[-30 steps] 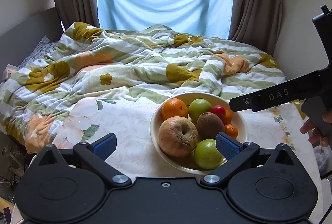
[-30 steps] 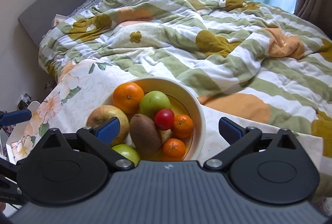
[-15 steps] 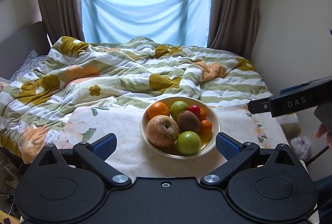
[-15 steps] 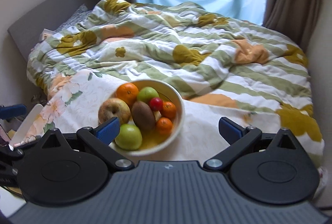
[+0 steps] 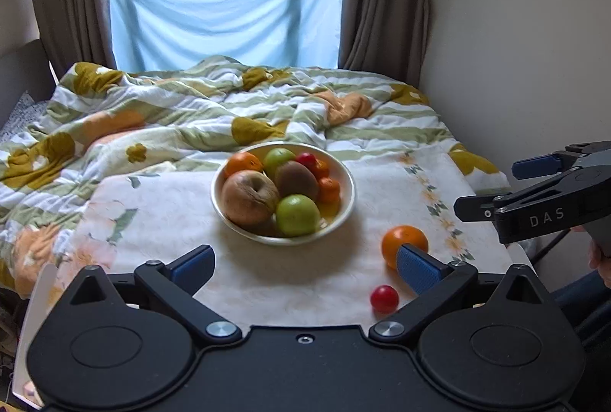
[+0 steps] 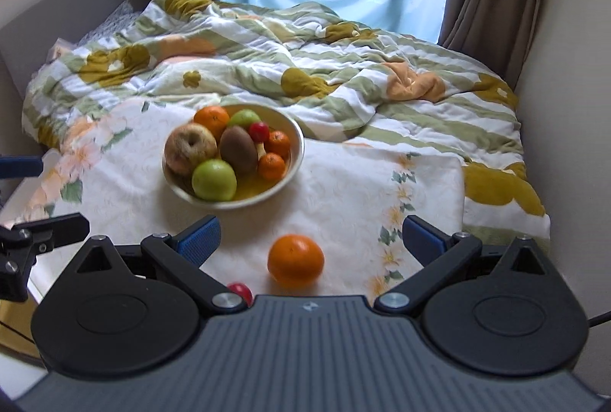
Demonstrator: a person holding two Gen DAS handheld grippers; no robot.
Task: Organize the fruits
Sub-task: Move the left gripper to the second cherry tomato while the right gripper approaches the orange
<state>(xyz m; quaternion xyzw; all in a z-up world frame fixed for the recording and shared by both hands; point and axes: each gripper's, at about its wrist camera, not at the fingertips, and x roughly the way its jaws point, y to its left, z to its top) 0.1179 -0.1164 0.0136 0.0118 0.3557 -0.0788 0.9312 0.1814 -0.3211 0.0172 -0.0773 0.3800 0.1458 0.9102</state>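
Orange (image 6: 295,260) lies between right tongs (image 6: 310,239) (spread, empty).

Black tongs (image 5: 303,267) with blue pads (image 5: 414,269), silver screws, white "DAS" lettering

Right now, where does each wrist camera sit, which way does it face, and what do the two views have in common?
Left wrist: on the left gripper, facing the fruit bowl and window; the right gripper and a hand show at right.
Right wrist: on the right gripper, facing the bowl and bed; the left gripper shows at left.
Shared: bowl, loose orange, small red fruit, floral cloth, quilt.
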